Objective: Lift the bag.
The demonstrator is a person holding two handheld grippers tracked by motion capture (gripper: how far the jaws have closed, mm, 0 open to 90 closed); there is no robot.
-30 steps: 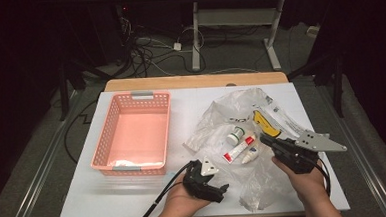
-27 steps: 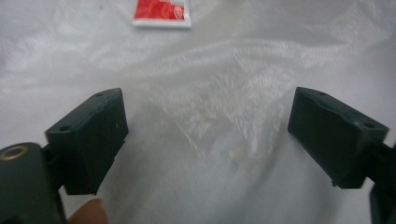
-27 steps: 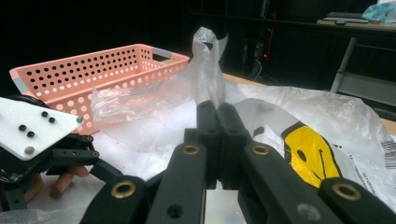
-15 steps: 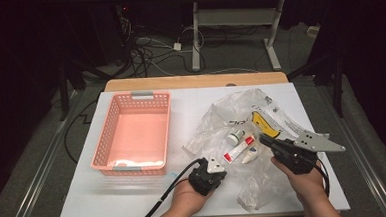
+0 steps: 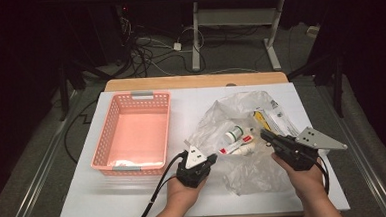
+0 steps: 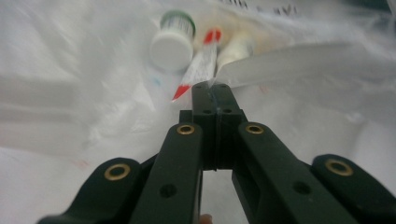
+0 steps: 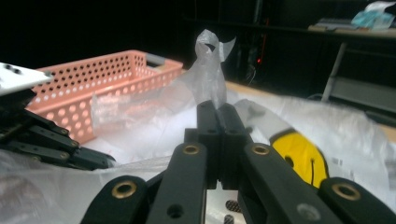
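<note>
Between both grippers' shut fingers (image 6: 205,93): the plastic bag (image 5: 231,117).

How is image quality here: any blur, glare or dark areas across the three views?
High view: table evenly lit, surroundings dark. Left gripper view: the bottle and tube inside the plastic bag are soft, the white plastic washed out. Right gripper view: background black, pink basket slightly blurred, jaws sharp.

In the left gripper view, the left gripper (image 6: 215,88) rises from the bottom centre, its black jaws pressed together on a fold of the clear plastic bag (image 6: 299,60). Inside the bag, upper centre, lie a white-capped bottle (image 6: 172,42) and a red-and-white tube (image 6: 200,65).
</note>
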